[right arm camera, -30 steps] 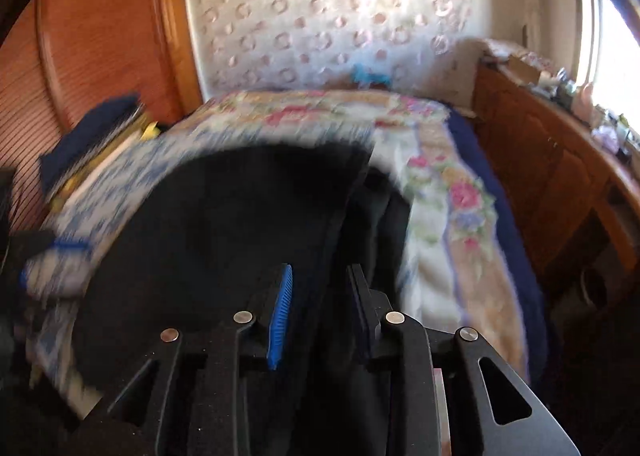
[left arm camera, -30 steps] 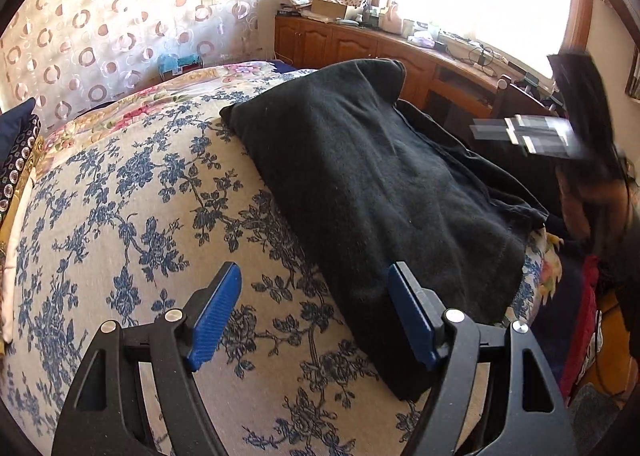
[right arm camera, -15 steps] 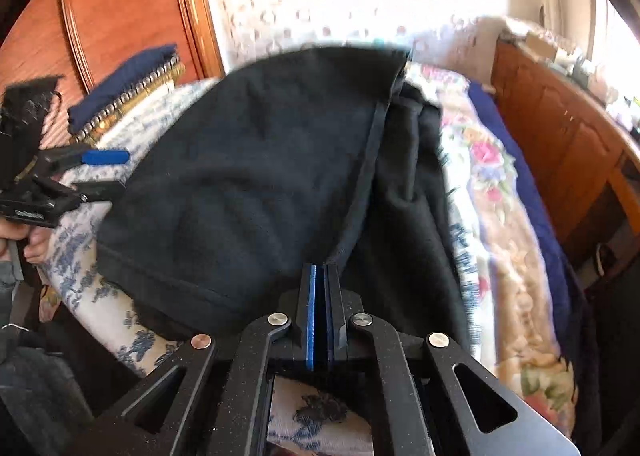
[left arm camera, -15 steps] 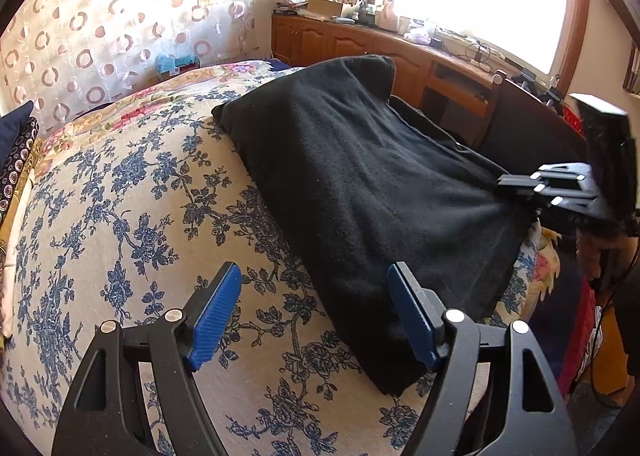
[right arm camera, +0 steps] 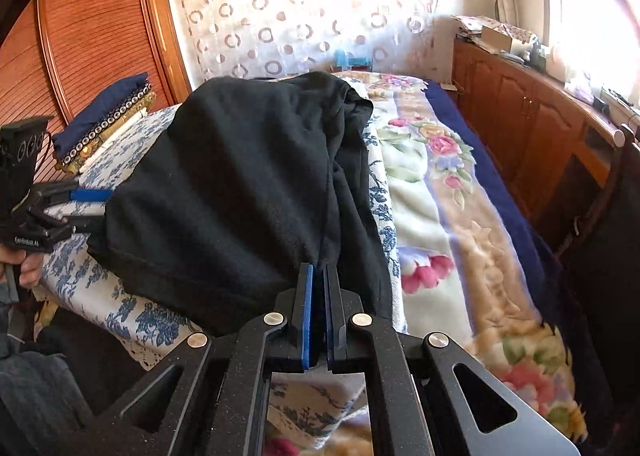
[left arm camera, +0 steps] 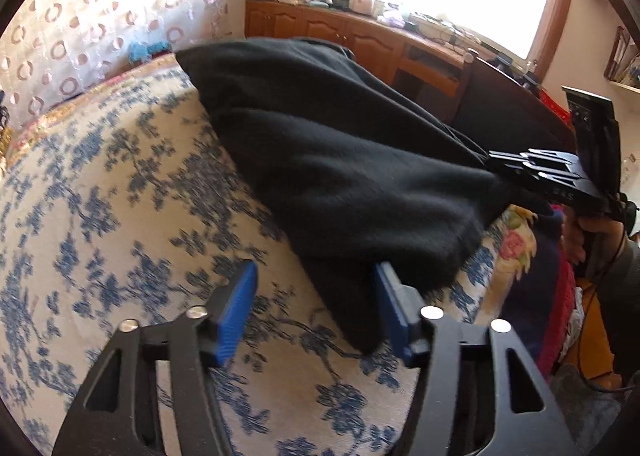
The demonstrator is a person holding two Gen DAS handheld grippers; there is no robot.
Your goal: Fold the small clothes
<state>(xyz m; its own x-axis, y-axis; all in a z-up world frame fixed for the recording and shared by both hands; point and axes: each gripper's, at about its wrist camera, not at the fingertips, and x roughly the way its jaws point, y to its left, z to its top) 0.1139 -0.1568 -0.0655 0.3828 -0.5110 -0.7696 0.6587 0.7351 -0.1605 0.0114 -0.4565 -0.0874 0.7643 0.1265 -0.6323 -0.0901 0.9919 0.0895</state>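
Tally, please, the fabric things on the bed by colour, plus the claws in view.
Black garment: 1
Blue-and-white floral cover: 1
Pastel floral blanket: 1
Navy folded cloth: 1
Claws: 2, the left claw and the right claw
Total: 6

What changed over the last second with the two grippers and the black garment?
The right gripper shut its jaws on the black garment at its near edge. The left gripper moved in at the near corner; its jaws have just been closing around it, not yet pressing. The floral bedspread stayed put.
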